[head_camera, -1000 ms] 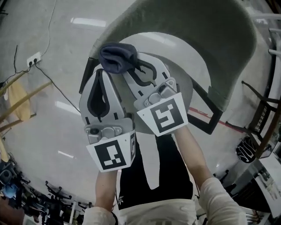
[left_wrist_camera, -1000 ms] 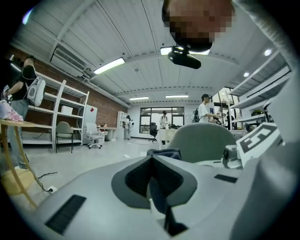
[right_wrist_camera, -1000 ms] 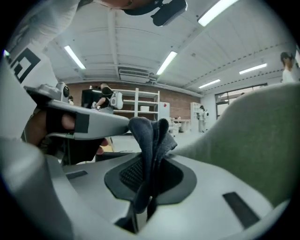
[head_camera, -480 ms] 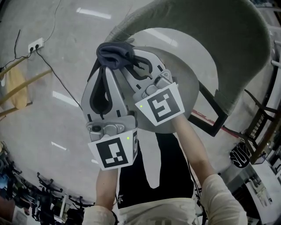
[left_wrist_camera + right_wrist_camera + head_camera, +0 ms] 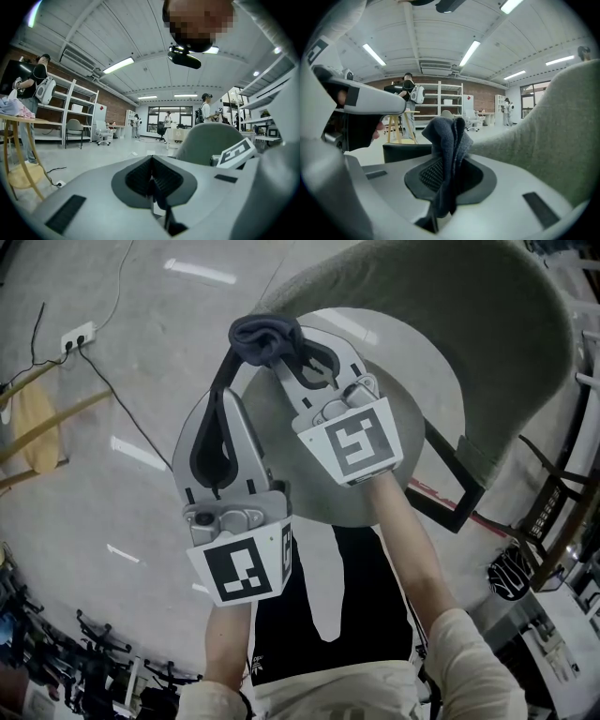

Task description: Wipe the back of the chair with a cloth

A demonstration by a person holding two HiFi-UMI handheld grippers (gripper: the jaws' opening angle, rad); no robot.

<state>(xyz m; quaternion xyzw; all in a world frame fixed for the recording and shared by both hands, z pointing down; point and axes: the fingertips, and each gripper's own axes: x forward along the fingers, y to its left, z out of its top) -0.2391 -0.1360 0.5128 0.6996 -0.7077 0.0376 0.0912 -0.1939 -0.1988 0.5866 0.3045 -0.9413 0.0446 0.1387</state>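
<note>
The chair has a curved grey-green fabric back [image 5: 469, 324] and a round grey seat [image 5: 422, 418]. A dark blue-grey cloth [image 5: 266, 337] is bunched at the left end of the back's rim, and my right gripper [image 5: 284, 357] is shut on it. In the right gripper view the cloth [image 5: 447, 140] stands up out of the jaws with the chair back [image 5: 548, 145] just to the right. My left gripper [image 5: 228, 396] is lower left of the cloth, jaws together and holding nothing. In the left gripper view the chair back [image 5: 206, 140] lies ahead.
On the floor at the left lie a power strip [image 5: 75, 337] with its cable and a wooden stool [image 5: 37, 442]. The chair's black base frame [image 5: 461, 507] sticks out at the right. Shelving and standing people [image 5: 35, 79] are farther off in the room.
My right gripper has carried the cloth up and to the right, closer to the chair back's rim. The left gripper has stayed put, so the cloth is now clear of its tips.
</note>
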